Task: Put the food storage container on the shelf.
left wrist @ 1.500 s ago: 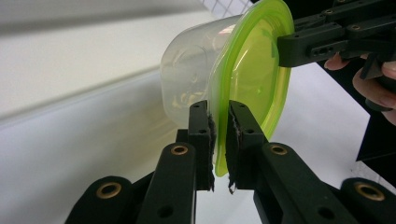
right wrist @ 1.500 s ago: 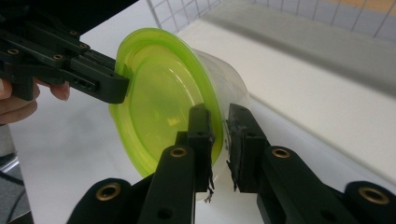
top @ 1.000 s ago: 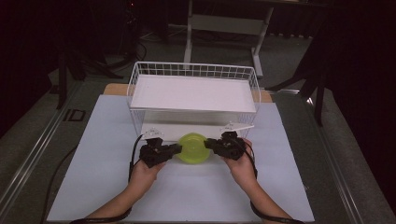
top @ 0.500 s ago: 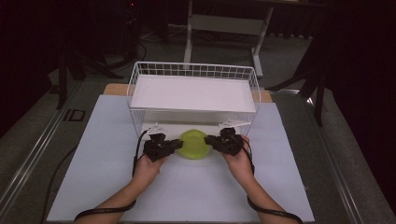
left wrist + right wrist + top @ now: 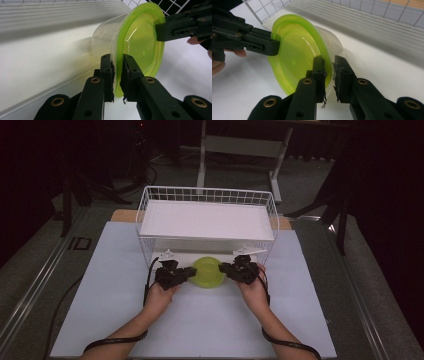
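Note:
A clear plastic tub (image 5: 105,37) with a lime-green lid (image 5: 208,271) sits between my two grippers, just in front of the white wire basket (image 5: 207,195). My left gripper (image 5: 192,271) is shut on the lid's rim (image 5: 140,37) at its left side; its own view shows the pads (image 5: 111,70) pinching the green edge. My right gripper (image 5: 224,267) is shut on the opposite rim, with the lid (image 5: 297,55) caught between its jaws (image 5: 328,63). Each gripper view also shows the other gripper (image 5: 162,32) (image 5: 274,46) clamped across the lid. The tub (image 5: 332,42) points toward the basket.
The wire basket holds a white shelf board (image 5: 207,220), with an open space beneath it at the front. A white mat (image 5: 210,330) covers the table. Dark stands and a grey frame (image 5: 240,145) rise behind the table.
Both hands have carried the lidded tub a little away from the person, toward the basket's front. Both grips are unchanged.

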The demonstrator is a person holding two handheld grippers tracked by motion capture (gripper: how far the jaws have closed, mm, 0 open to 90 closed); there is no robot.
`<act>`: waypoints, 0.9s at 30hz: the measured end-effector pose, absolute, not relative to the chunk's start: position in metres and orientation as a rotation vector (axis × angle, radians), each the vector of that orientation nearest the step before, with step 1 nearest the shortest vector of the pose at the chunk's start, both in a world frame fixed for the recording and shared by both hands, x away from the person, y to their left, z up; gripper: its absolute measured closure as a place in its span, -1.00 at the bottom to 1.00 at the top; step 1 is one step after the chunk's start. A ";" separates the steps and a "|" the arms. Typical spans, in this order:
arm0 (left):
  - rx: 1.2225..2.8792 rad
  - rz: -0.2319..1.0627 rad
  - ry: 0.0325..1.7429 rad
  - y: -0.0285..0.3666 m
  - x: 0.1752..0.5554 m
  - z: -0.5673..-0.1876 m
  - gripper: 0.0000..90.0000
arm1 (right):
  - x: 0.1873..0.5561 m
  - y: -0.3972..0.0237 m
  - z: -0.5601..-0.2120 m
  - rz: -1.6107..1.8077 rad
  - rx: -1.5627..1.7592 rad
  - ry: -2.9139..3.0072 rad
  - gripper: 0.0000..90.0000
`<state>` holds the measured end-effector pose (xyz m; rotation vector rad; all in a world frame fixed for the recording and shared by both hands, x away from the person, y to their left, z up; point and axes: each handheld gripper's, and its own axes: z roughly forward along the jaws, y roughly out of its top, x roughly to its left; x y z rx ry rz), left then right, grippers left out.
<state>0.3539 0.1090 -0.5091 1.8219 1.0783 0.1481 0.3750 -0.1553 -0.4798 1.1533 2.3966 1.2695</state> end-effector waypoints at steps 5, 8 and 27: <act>1.815 0.168 1.073 0.108 0.356 -0.508 0.78 | 0.379 -0.156 -0.479 1.283 1.167 2.376 0.76; 1.801 0.188 1.067 0.107 0.358 -0.508 0.75 | 0.382 -0.155 -0.479 1.293 1.178 2.352 0.75; 1.751 0.315 1.073 0.104 0.376 -0.507 0.32 | 0.389 -0.142 -0.484 1.153 1.065 2.185 0.42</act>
